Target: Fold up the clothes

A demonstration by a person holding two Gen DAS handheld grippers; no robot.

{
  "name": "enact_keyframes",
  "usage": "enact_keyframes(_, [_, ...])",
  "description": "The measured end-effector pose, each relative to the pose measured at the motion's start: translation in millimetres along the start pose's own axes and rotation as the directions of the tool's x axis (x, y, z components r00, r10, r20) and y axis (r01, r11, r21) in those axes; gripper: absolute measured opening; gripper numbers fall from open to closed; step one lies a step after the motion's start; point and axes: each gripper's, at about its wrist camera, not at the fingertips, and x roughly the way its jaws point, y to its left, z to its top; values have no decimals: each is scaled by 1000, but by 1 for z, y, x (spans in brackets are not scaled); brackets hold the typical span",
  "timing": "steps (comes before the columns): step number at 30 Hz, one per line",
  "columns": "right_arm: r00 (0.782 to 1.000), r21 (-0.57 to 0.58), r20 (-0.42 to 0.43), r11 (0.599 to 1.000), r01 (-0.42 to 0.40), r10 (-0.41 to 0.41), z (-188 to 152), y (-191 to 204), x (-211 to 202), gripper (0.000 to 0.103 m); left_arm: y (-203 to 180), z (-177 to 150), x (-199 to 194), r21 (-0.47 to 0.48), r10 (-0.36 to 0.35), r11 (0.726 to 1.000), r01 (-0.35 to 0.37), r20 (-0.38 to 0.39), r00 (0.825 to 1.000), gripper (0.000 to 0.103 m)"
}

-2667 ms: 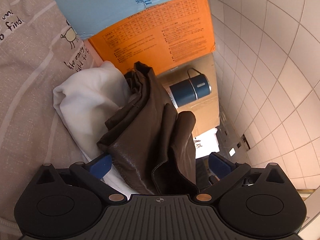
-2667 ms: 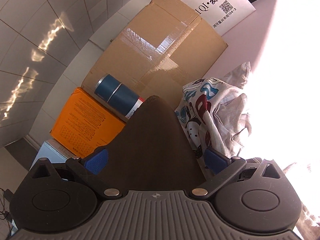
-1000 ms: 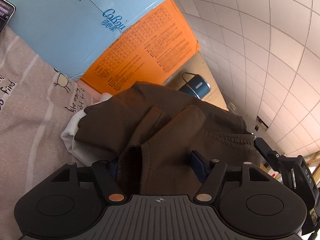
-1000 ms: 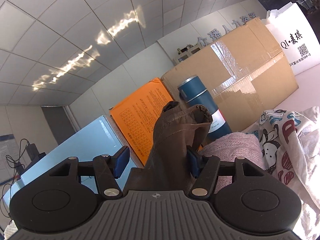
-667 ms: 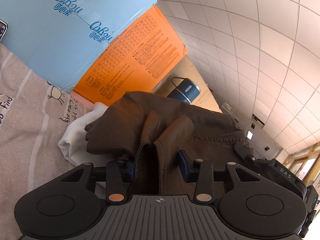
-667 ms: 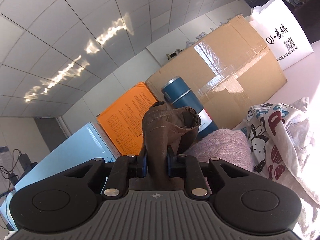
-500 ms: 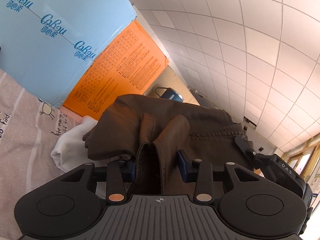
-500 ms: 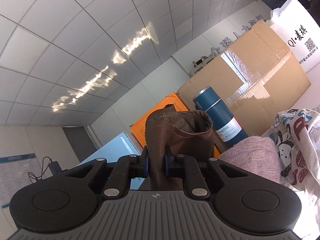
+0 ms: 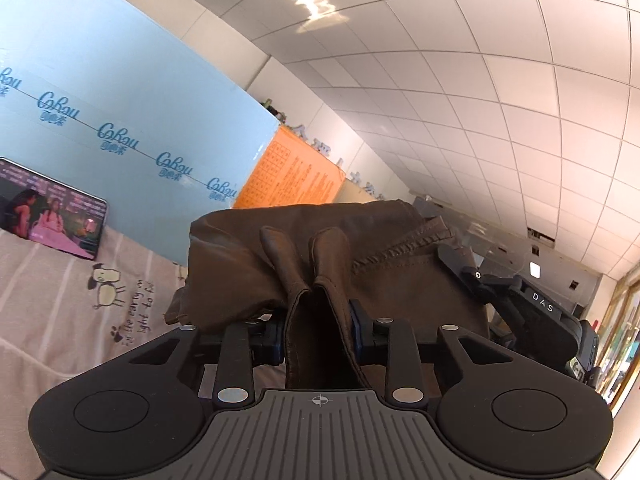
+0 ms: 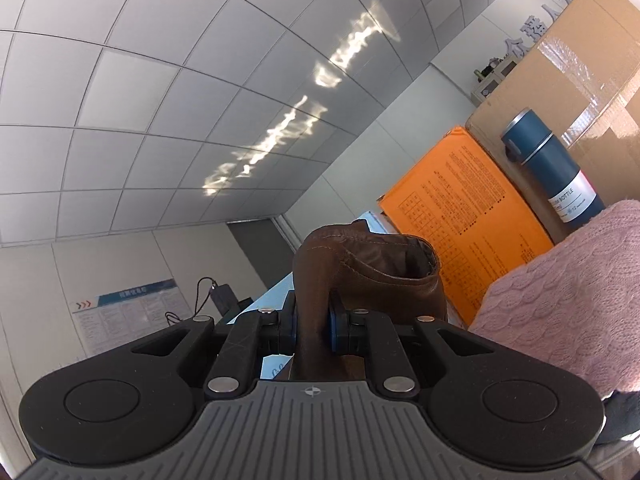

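A dark brown leather-like garment point(image 9: 360, 248) is held up in the air between both grippers. My left gripper point(image 9: 318, 338) is shut on a bunched fold of it. My right gripper point(image 10: 313, 330) is shut on another edge of the same brown garment point(image 10: 360, 268), whose hem curls over to the right. The right gripper's black body point(image 9: 532, 312) shows behind the garment in the left wrist view. Both cameras tilt upward toward the ceiling.
A grey printed bed sheet point(image 9: 72, 292) lies lower left with a phone point(image 9: 48, 208) playing video on it. A light blue box point(image 9: 120, 120), an orange box point(image 10: 460, 216), a cardboard box point(image 10: 580, 60) and a blue bottle point(image 10: 556, 172) stand behind. A pink knit garment point(image 10: 560, 280) lies at right.
Both grippers have closed on the brown garment and lifted it. The views have tilted up toward the ceiling, and the white garment has dropped out of sight.
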Motion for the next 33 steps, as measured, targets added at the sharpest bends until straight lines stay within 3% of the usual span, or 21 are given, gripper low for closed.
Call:
enact_keyframes(7, [987,120,-115,988,-99,113,-39,47,26,13,3,11,-92,19,118,992,-121,120,986,27])
enact_keyframes(12, [966,204,-191,970,-135,174,-72,89,53,13,7,23,-165,25,227,971,-237,208,951,27])
enact_keyframes(16, [936,265,-280,954,-140,215,-106,125,87,13,12,33,-219,32,317,940,-339,280,906,27])
enact_keyframes(17, [925,281,-305,949,-142,228,-116,132,96,13,12,35,-234,32,353,925,-379,297,887,27])
enact_keyframes(21, [864,342,-417,929,-140,284,-158,158,137,13,23,43,-276,7,471,867,-499,320,822,27])
enact_keyframes(25, [810,331,-506,934,-135,296,-191,181,170,13,43,47,-294,-17,549,820,-572,303,779,27])
enact_keyframes(27, [805,307,-525,944,-124,276,-197,183,177,13,56,48,-291,-23,560,816,-577,275,781,27])
enact_keyframes(31, [794,260,-561,960,-102,236,-210,186,191,13,75,46,-270,12,521,844,-536,218,826,27])
enact_keyframes(33, [798,243,-568,967,-73,203,-211,178,195,13,79,44,-257,49,498,856,-515,193,846,27])
